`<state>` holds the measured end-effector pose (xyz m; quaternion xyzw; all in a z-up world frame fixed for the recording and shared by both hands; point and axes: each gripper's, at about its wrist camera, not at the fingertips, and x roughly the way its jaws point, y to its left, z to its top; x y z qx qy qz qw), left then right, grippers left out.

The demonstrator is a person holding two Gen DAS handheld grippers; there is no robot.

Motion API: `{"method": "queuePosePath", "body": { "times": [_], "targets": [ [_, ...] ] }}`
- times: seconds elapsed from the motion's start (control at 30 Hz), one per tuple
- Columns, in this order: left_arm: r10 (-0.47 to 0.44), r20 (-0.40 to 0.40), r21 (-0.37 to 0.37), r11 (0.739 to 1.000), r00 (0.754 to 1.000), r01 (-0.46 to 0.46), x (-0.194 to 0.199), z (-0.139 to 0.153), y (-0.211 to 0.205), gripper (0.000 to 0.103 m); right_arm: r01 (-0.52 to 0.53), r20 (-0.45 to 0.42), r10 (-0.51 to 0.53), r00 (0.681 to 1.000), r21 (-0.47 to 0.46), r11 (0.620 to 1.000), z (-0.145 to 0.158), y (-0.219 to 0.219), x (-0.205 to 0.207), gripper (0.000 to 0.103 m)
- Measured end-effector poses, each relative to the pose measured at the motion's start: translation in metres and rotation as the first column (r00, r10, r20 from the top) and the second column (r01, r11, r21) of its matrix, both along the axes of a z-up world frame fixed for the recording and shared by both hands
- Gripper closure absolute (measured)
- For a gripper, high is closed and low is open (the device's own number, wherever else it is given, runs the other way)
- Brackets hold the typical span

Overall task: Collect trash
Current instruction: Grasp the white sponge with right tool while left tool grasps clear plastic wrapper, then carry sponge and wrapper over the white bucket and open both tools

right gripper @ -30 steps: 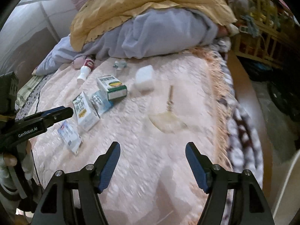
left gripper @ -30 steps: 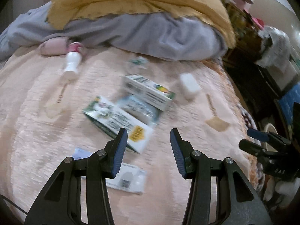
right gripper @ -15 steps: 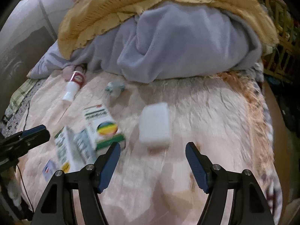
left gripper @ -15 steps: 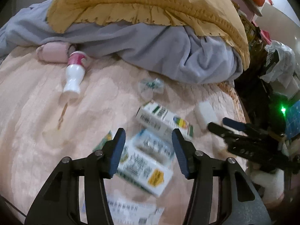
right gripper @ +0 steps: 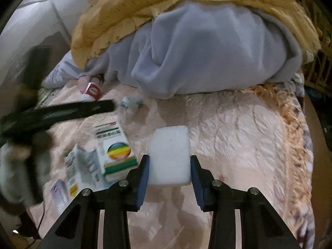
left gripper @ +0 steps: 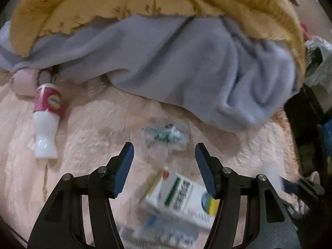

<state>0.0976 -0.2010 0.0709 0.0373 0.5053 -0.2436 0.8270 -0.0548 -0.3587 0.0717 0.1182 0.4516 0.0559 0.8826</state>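
Observation:
Trash lies on a pink bedspread (right gripper: 238, 128). My right gripper (right gripper: 169, 166) is open with its jaws on either side of a white foam block (right gripper: 169, 151), close to its sides. My left gripper (left gripper: 165, 159) is open and empty, just short of a crumpled clear wrapper with green print (left gripper: 166, 134). A white carton with a rainbow circle (left gripper: 182, 195) lies under the left gripper; it also shows in the right wrist view (right gripper: 114, 145). A white bottle with a pink label (left gripper: 46, 120) lies at the left.
A grey blanket (left gripper: 186, 62) under a yellow quilt (left gripper: 145, 0) is heaped at the back of the bed. More flat cartons and packets (right gripper: 76, 172) lie at the front left. The bed's fringed edge (right gripper: 296, 134) runs along the right.
Both grippers have moved forward over the bed. The right one has come up around the foam block and narrowed. The left one has passed the cartons and reached the wrapper.

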Motion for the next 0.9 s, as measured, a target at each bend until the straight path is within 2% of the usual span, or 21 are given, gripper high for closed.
{"method": "queuePosePath", "body": {
  "times": [0.13,0.17,0.2,0.27,0.33,0.5,0.67,0.77,0.9],
  "targets": [
    [0.004,-0.021,0.047,0.999,1.000,-0.003,0.019,-0.014,-0.014,0.044,0.001,0.003,-0.001,1.000,0.003,1.000,0.005,-0.008,-0.023,0.066],
    [0.008,-0.032,0.061,0.998,0.999,-0.006,0.024,-0.019,-0.017,0.051,0.003,0.003,-0.003,1.000,0.004,1.000,0.007,-0.011,-0.028,0.066],
    [0.010,-0.043,0.065,0.998,0.999,-0.007,0.027,-0.022,-0.018,0.068,0.005,0.005,-0.005,1.000,0.003,1.000,0.008,-0.014,-0.035,0.066],
    [0.015,-0.062,0.051,0.999,0.998,-0.012,0.031,-0.026,-0.017,0.081,0.011,0.015,-0.011,1.000,0.003,1.000,0.013,-0.018,-0.048,0.066],
    [0.019,-0.053,0.013,1.000,0.998,-0.018,0.026,-0.018,-0.010,0.089,0.018,0.020,-0.018,1.000,0.001,1.000,0.017,-0.024,-0.062,0.066],
    [-0.022,0.004,-0.052,0.998,1.000,0.023,-0.010,0.019,0.003,0.089,0.049,0.022,-0.049,0.999,0.010,0.999,0.025,-0.030,-0.090,0.066],
    [-0.107,0.073,-0.079,0.991,0.992,0.112,-0.075,0.055,0.004,0.089,0.090,0.016,-0.090,0.996,0.030,0.996,0.029,-0.027,-0.122,0.066],
    [-0.154,0.098,-0.094,0.982,0.983,0.163,-0.114,0.066,0.003,0.089,0.118,0.002,-0.118,0.993,0.029,0.993,0.029,-0.028,-0.141,0.066],
    [-0.217,0.139,-0.085,0.969,0.966,0.230,-0.168,0.075,-0.025,0.089,0.147,-0.005,-0.147,0.989,0.020,0.989,0.031,-0.029,-0.172,0.066]
  ]
}}
